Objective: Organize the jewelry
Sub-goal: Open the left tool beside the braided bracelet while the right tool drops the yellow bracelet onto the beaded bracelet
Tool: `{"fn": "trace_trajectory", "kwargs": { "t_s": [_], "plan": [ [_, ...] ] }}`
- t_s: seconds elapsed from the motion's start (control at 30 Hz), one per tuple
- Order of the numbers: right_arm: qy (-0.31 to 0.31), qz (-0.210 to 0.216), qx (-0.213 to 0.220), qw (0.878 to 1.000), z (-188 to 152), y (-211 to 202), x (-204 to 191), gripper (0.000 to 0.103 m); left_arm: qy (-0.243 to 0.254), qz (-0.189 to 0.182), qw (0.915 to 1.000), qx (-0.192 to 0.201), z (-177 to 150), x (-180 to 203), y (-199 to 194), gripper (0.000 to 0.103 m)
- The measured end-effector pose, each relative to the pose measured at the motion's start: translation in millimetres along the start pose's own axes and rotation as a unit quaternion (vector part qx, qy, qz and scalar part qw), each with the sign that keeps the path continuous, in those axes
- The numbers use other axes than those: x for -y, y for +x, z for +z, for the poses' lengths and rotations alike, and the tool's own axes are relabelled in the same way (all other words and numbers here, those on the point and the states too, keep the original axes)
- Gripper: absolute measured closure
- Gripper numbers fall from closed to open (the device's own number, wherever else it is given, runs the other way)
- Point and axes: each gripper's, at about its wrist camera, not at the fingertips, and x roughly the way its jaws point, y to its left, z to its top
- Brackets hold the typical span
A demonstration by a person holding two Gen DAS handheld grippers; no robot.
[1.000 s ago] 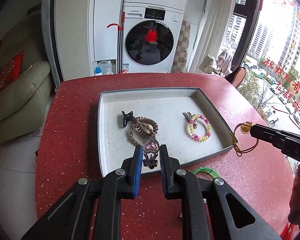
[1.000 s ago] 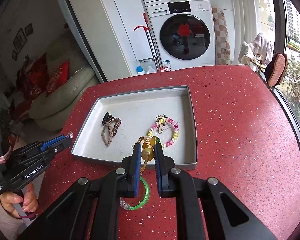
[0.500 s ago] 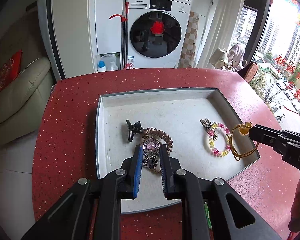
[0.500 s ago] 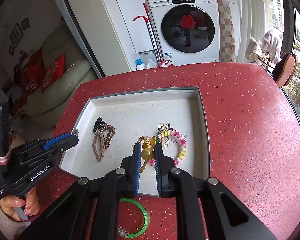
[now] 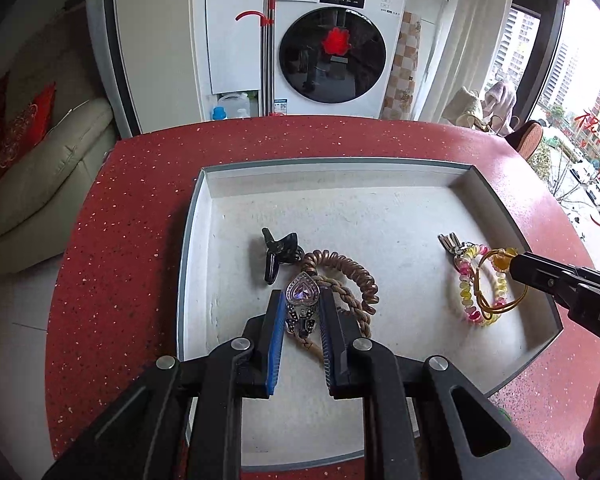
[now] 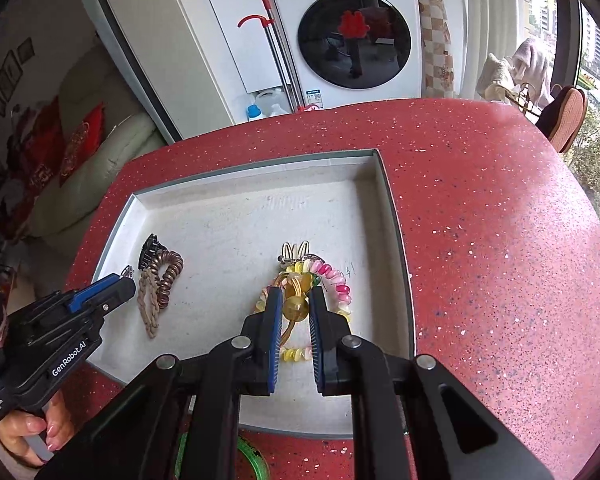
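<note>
A grey tray (image 5: 194, 240) (image 6: 394, 216) lies on the red speckled table. My left gripper (image 5: 300, 300) is shut on a heart-shaped purple-stone clip (image 5: 302, 294), held over the tray above a brown coil hair tie (image 5: 352, 268) and a braided cord (image 5: 350, 296). A black claw clip (image 5: 278, 250) lies just behind them. My right gripper (image 6: 296, 300) is shut on an amber bead (image 6: 296, 307) of a gold cord bracelet (image 5: 488, 280), low over a pink-and-yellow beaded bracelet (image 6: 336, 280) with small metal clips (image 6: 294, 250). The left gripper (image 6: 124, 280) shows at the tray's left side.
A green ring (image 6: 256, 460) lies on the table in front of the tray's near edge. A washing machine (image 5: 332, 40), a red-handled mop (image 5: 266, 48) and a cream sofa (image 5: 40, 160) stand beyond the table. A person's hand (image 6: 32, 428) grips the left tool.
Both grippers moved forward and down from the tray's near edge to over its floor, each keeping its piece. The heart clip now hangs above the hair ties, the amber bead above the beaded bracelet.
</note>
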Motion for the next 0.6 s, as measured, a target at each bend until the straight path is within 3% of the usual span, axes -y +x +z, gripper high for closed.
{"fn": "trace_trajectory", "kwargs": {
  "t_s": [0.33, 0.6],
  "plan": [
    [-0.004, -0.023, -0.015, 1.000, -9, 20, 6, 0.089, 0.026, 0.026, 0.9993, -0.006, -9, 13, 17, 0.067],
    [-0.024, -0.031, -0.010, 0.999, -11, 19, -1, 0.088, 0.054, 0.068, 0.9962, -0.001, -14, 20, 23, 0.067]
  ]
}}
